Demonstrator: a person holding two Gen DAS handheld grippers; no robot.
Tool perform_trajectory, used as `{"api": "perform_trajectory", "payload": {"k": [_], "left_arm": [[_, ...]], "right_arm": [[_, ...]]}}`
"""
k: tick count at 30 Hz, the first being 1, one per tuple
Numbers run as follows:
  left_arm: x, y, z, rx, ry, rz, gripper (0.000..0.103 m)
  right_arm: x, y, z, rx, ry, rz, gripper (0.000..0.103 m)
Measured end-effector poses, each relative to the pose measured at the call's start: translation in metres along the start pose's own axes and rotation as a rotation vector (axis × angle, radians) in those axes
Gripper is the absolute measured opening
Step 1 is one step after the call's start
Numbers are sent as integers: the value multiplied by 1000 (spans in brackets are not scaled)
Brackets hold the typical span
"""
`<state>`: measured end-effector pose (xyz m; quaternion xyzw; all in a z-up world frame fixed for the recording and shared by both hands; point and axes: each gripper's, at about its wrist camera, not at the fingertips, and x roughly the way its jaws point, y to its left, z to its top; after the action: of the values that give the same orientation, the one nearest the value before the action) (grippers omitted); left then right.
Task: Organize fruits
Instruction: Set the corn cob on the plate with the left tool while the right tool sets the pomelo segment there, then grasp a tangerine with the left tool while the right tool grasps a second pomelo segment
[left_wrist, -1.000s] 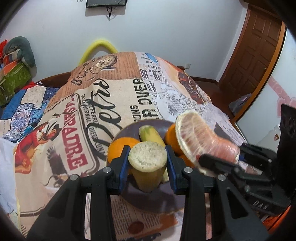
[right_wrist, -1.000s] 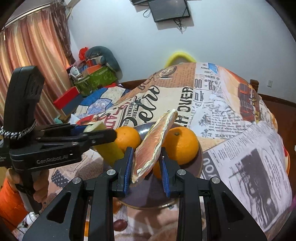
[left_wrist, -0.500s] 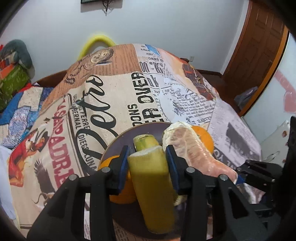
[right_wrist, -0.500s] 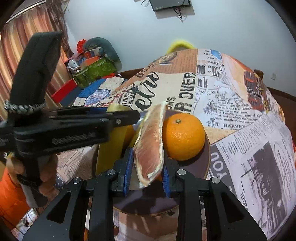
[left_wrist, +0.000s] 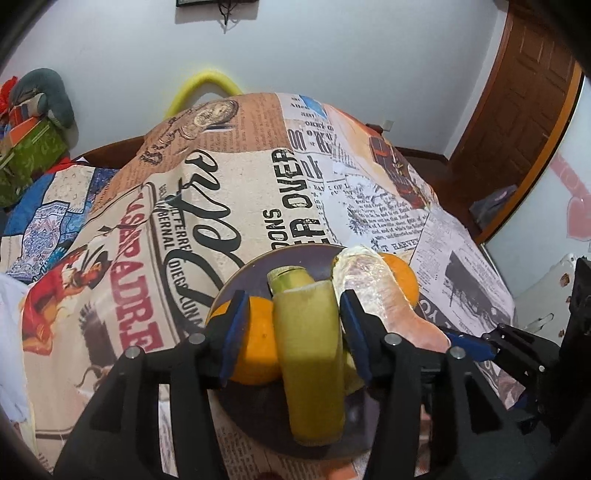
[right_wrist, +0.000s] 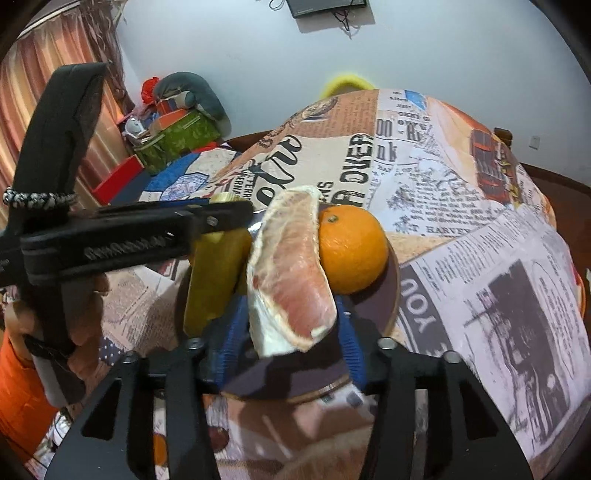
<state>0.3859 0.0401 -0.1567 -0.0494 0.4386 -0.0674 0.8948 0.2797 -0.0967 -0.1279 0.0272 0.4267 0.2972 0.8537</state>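
A dark round plate (left_wrist: 258, 410) (right_wrist: 384, 295) lies on the newspaper-print cloth. It holds two oranges, one at the left (left_wrist: 255, 343) and one at the right (left_wrist: 402, 277) (right_wrist: 351, 251). A yellow-green cut stalk piece (left_wrist: 310, 354) (right_wrist: 214, 280) lies on the plate between the jaws of my left gripper (left_wrist: 291, 332), which stand apart from it. A second stalk piece (left_wrist: 288, 278) lies behind it. A pink pomelo segment (left_wrist: 384, 295) (right_wrist: 291, 273) rests on the plate between the spread jaws of my right gripper (right_wrist: 288, 339).
The table (left_wrist: 229, 184) is draped in a newspaper-print cloth and falls away at the right. A patterned bedcover (left_wrist: 44, 221) and piled bags (right_wrist: 177, 125) are at the left. A brown door (left_wrist: 517, 110) is at the far right.
Both grippers have lowered their fruit onto the plate. The left jaws have opened off the stalk piece and the right jaws off the pomelo segment.
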Motion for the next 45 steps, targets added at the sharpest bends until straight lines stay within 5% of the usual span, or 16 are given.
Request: {"api": "perform_trajectory", "payload": {"k": [19,30,34,38,43,45], "left_arm": [[-69,12,-61,-14,-18,25,51],[-82,9,-103,7,35,25,52],[-81,7,-113,8,53,17,54],[-79,4,-119,16,66,18,56],[-78,2,-123,0,78,5,57],[-78,0,-124,-6,82,0,57]], "right_arm": [[-59,2,-35,-37,-38,-132,51],[-43,-3,-72,7,69,-155,51],[-37,-8,-77,49,79,-161,66],[-30,-10,-80,79,97,-143,69],[-23,3,-81,14,97,-178,72],[-20,9,-82,-29,100,-212,65]]}}
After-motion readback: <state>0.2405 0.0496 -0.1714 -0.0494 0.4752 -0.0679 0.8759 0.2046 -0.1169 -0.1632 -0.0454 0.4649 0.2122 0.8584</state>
